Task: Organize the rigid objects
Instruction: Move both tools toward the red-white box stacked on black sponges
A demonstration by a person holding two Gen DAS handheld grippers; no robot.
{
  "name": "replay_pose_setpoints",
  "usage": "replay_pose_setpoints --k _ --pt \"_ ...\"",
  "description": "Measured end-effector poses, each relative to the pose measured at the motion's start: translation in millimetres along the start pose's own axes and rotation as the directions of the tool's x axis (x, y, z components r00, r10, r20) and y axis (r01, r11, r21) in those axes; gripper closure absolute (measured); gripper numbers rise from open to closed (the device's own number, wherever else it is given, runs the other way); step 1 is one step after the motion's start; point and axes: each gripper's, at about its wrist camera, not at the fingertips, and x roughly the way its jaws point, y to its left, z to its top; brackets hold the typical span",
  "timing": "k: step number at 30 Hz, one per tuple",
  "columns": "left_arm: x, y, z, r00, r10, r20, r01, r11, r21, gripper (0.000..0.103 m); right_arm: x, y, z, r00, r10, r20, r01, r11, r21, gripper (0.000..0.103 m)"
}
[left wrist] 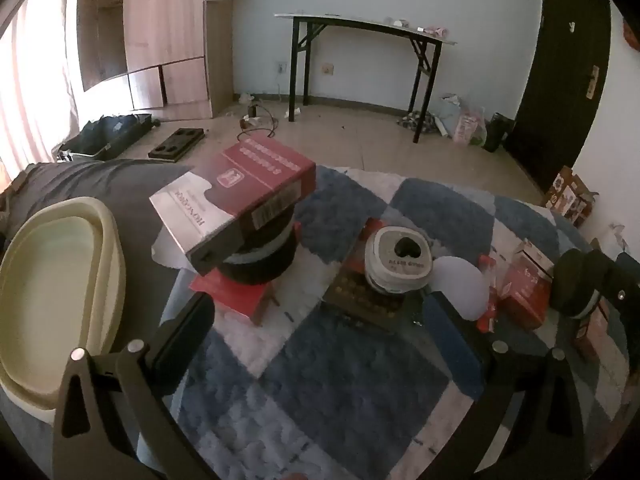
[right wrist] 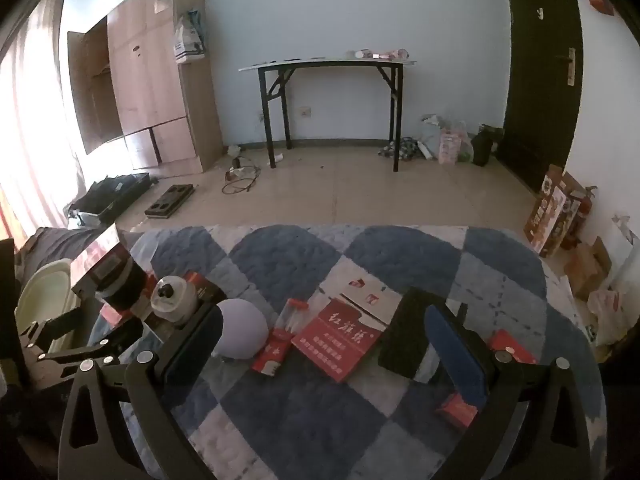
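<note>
On a blue and white checked blanket (left wrist: 340, 380) lie several rigid things. A red and silver box (left wrist: 236, 196) rests tilted on a black round container (left wrist: 260, 264), which stands on a flat red box (left wrist: 232, 296). A white jar with a heart-shaped hole in its lid (left wrist: 400, 260) sits on a dark box. A white ball (right wrist: 240, 334), a red tube (right wrist: 280, 336), a red booklet (right wrist: 340, 340) and a black box (right wrist: 412, 332) lie in the right wrist view. My left gripper (left wrist: 320, 328) is open and empty. My right gripper (right wrist: 320, 348) is open and empty, above the red booklet.
A cream plastic tub (left wrist: 52, 292) stands at the left on a grey sheet. Small red boxes (left wrist: 524, 284) lie at the right of the blanket. Beyond the bed are bare floor, a folding table (right wrist: 328, 68), a wardrobe (right wrist: 160, 80) and a dark door (right wrist: 540, 72).
</note>
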Motion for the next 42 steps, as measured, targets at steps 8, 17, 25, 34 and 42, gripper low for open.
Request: replay_pose_setpoints --k 8,17,25,34,42 --pt "-5 0 1 1.0 0.021 0.023 -0.021 1.0 -0.006 0.0 7 5 -1 0.999 -0.032 -0.023 0.032 0.999 -0.012 0.0" --pt "-6 1 0 0.999 0.033 0.023 -0.032 0.999 -0.012 0.0 9 8 -3 1.0 -0.005 -0.02 0.004 0.999 -0.034 0.0" --pt "-5 4 1 0.999 0.042 0.021 -0.041 0.999 -0.023 0.0 11 9 -7 1.0 -0.001 -0.026 0.0 0.999 -0.041 0.0" --pt "-4 3 1 0.999 0.047 0.015 -0.047 0.999 -0.021 0.0 16 11 -6 0.999 0.001 -0.036 -0.002 0.999 -0.048 0.0" --pt "-3 5 1 0.998 0.055 0.012 -0.054 0.998 -0.025 0.0 18 13 -8 0.999 0.002 -0.041 -0.004 0.998 -0.055 0.0"
